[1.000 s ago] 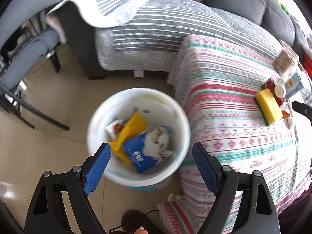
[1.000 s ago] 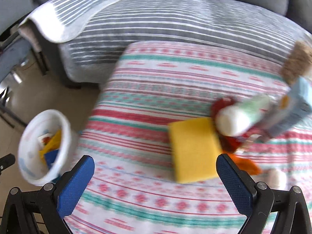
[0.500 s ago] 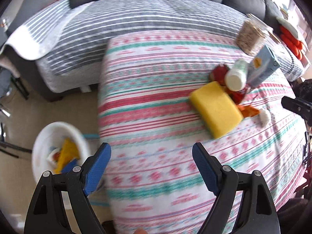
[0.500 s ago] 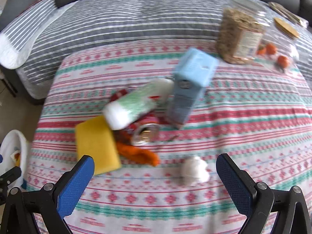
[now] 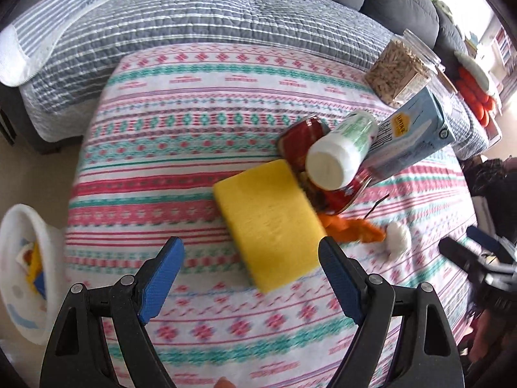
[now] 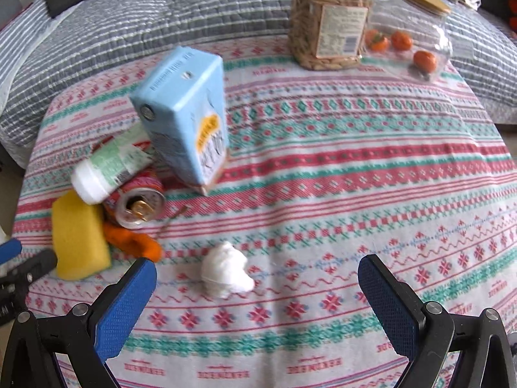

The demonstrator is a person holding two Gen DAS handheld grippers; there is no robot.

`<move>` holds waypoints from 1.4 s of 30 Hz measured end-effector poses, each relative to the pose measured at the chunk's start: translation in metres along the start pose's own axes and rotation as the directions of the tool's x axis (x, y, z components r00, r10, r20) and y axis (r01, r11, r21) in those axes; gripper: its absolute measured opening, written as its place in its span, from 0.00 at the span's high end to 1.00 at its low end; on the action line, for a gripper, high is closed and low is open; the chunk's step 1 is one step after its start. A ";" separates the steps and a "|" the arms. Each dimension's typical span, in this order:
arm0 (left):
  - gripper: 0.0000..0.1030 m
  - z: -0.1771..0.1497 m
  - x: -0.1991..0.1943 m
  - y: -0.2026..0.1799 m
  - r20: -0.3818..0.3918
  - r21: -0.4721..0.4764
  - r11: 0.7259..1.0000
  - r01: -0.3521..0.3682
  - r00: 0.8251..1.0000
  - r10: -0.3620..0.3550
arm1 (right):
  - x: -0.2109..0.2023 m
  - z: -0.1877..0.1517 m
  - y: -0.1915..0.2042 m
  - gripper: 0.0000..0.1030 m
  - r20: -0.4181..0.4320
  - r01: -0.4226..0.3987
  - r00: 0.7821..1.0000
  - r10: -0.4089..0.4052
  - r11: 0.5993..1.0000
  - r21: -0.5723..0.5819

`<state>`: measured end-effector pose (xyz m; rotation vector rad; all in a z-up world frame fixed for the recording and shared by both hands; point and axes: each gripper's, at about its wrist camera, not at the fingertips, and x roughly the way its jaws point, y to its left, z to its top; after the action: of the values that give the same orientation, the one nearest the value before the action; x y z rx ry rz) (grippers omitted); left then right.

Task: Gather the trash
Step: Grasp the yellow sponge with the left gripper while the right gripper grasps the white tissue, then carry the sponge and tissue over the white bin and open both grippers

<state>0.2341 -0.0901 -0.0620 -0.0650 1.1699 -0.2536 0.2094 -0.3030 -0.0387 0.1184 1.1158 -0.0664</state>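
A pile of trash lies on the patterned tablecloth: a yellow sponge, a white bottle with a green label, a red can, a light-blue carton, orange peel and a white crumpled tissue. My left gripper hovers open just in front of the sponge, its near end between the pads. My right gripper is open above the tissue, apart from it. The white trash bin, holding yellow and blue wrappers, stands on the floor at the left.
A jar of grain and a clear jar with small oranges stand at the table's far right. A grey striped sofa runs behind the table. The right gripper shows at the right edge of the left wrist view.
Both grippers swung right, away from the bin and over the table. The left now faces the sponge; the right has come over the tissue. Both stayed open and empty.
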 end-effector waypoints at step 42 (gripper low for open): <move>0.48 -0.029 -0.045 0.059 0.045 -0.028 0.998 0.052 0.998 -0.050 | 0.059 -0.010 0.029 0.80 -0.130 -0.088 0.988 0.089 0.996 0.016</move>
<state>0.2003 -0.0202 -0.0436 -0.1253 1.1291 -0.2790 0.2299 -0.2726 -0.0946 0.1835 1.2395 0.0150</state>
